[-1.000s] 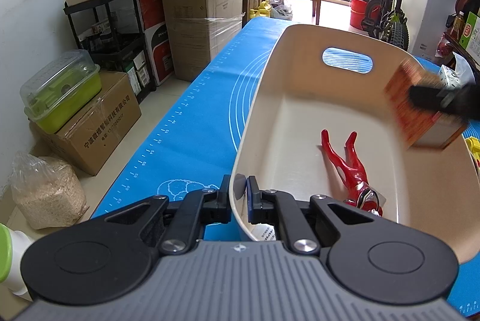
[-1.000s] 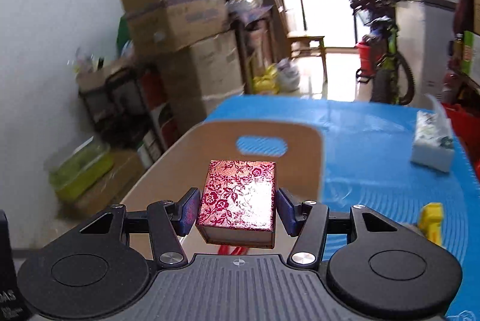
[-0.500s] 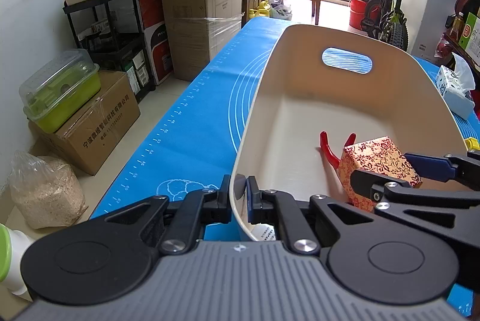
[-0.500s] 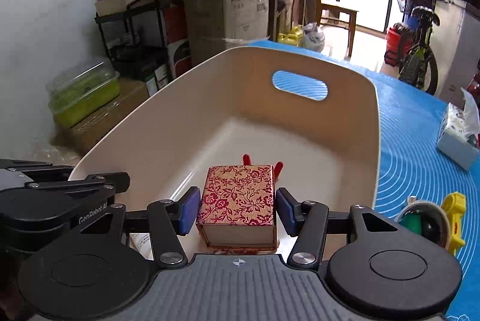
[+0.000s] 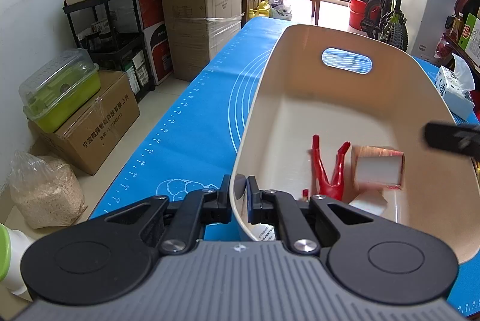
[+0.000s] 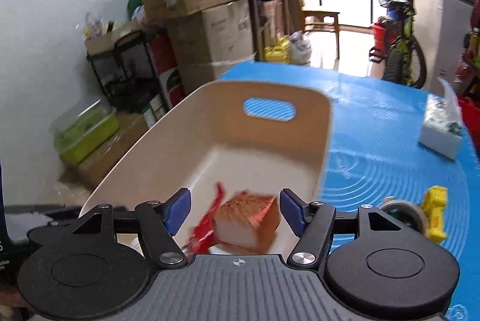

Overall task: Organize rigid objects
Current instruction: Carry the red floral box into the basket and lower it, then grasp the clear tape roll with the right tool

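Observation:
A cream bin (image 5: 264, 86) (image 6: 325, 146) with a handle slot stands on the blue mat. My left gripper (image 5: 240, 198) is shut on its near rim. Inside lie a red toy figure (image 5: 325, 171) (image 6: 207, 222) and the red floral box (image 5: 378, 168) (image 6: 249, 219), blurred and tipped, free of any grip. My right gripper (image 6: 235, 213) hovers above the box with its jaws opening, pads clear of it on both sides. In the left wrist view one right finger (image 5: 450, 137) shows as a dark blur over the bin's right side.
On the blue mat (image 6: 390, 146) right of the bin lie a tissue pack (image 6: 441, 125) (image 5: 456, 89), a yellow toy (image 6: 435, 213) and a round object (image 6: 402, 213). Stacked cardboard boxes (image 5: 201, 20), a black shelf (image 5: 111, 29) and a bicycle (image 5: 387, 14) stand beyond the table.
The right gripper opened and let go of the floral box, which dropped into the bin beside the red figure. The right gripper has drawn up and back. My left gripper kept still on the rim.

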Tool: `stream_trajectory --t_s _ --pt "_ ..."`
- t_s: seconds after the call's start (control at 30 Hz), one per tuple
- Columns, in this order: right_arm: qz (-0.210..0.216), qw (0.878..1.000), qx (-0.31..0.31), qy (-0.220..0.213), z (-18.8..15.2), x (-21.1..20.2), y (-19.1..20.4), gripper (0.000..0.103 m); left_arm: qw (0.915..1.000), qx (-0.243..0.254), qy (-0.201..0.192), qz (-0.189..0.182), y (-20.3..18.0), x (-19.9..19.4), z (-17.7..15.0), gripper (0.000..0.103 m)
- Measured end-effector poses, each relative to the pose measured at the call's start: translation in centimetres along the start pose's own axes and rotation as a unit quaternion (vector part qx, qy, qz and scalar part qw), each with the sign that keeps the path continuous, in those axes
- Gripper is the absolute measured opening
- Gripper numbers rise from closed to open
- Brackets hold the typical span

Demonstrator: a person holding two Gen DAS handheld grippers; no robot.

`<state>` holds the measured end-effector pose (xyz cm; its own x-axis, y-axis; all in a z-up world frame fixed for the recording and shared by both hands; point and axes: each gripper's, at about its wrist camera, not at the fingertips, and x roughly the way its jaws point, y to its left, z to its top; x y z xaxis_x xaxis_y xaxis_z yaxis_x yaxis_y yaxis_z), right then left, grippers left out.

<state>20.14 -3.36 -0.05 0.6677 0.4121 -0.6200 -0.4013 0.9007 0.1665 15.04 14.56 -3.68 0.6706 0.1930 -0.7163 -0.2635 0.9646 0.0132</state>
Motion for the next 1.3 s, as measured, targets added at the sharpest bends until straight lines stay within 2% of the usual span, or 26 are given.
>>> stream_trajectory --t_s 0.23,0.4,0.6,0.8,1.07,1.23,1.3 --pt "-0.05 0.998 0.028 -0.013 0.2 -1.7 -5.6 0.074 1.0 0.0 0.0 0.001 0.0 0.0 0.0 0.011" --pt "-0.088 0.994 0.065 0.008 -1.3 -1.3 -10.2 0.073 1.0 0.0 0.0 0.0 0.0 0.0 0.0 0.011" --pt "-0.121 0.989 0.081 0.034 -3.8 0.1 -13.1 0.067 1.0 0.0 0.0 0.0 0.0 0.0 0.0 0.011" --pt "-0.14 0.987 0.066 0.037 -4.6 1.6 -14.5 0.058 1.0 0.0 0.0 0.0 0.0 0.0 0.0 0.011" --pt "-0.157 0.987 0.01 0.026 -4.3 3.4 -14.8 0.052 1.0 0.0 0.0 0.0 0.0 0.0 0.0 0.011" --pt "-0.179 0.983 -0.007 0.029 -4.2 4.7 -14.7 0.042 1.0 0.0 0.0 0.0 0.0 0.0 0.0 0.011" --pt "-0.185 0.982 -0.014 0.039 -4.3 5.3 -14.8 0.034 1.0 0.0 0.0 0.0 0.0 0.0 0.0 0.011"
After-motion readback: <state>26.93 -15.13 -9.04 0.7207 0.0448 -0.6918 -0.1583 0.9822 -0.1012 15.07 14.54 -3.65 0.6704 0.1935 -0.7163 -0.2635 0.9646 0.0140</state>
